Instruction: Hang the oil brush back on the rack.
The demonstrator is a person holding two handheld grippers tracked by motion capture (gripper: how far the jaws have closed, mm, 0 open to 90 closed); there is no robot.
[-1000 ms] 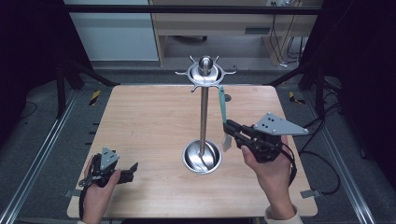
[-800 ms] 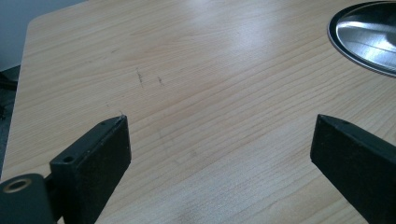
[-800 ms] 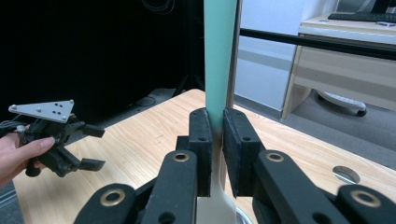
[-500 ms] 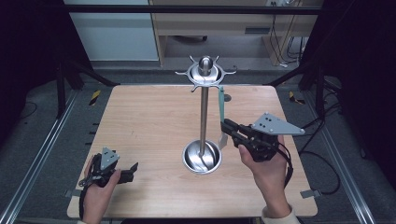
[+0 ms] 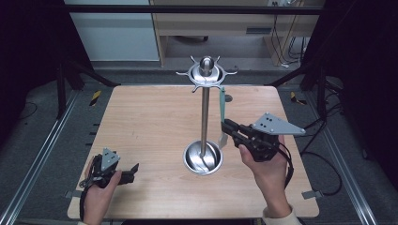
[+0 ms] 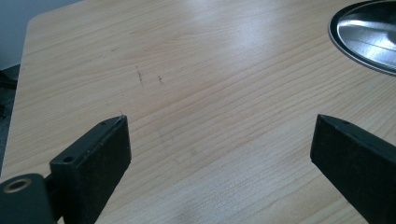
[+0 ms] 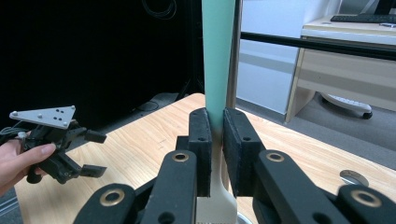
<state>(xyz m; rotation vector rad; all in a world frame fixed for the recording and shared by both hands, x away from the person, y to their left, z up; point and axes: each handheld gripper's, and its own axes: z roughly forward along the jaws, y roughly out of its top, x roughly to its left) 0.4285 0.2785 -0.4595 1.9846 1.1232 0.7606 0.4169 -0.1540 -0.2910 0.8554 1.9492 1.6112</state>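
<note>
Holding the teal-handled utensil (image 5: 222,110) upright next to the steel stand (image 5: 204,115), right gripper (image 5: 228,128) has its jaws closed flat on the lower handle, where teal meets the cream working end; right gripper view confirms both pads pinching it (image 7: 217,56) with no gap. Utensil's top sits right at one hook of the stand's crown (image 5: 205,72), so the grip low on the handle probably keeps the jaws clear of the hooks while the top end is hung or unhooked; can't tell which, nor whether the top is actually on a hook. Vertical hold keeps the handle parallel to the pole, just beside it, above the round base dish (image 5: 202,158). Left gripper (image 5: 132,169) rests at the near left corner of the desk (image 5: 141,122), jaws wide apart, nothing between them, likely parked out of the way. Main risk: top end snagging a neighbouring hook.
</note>
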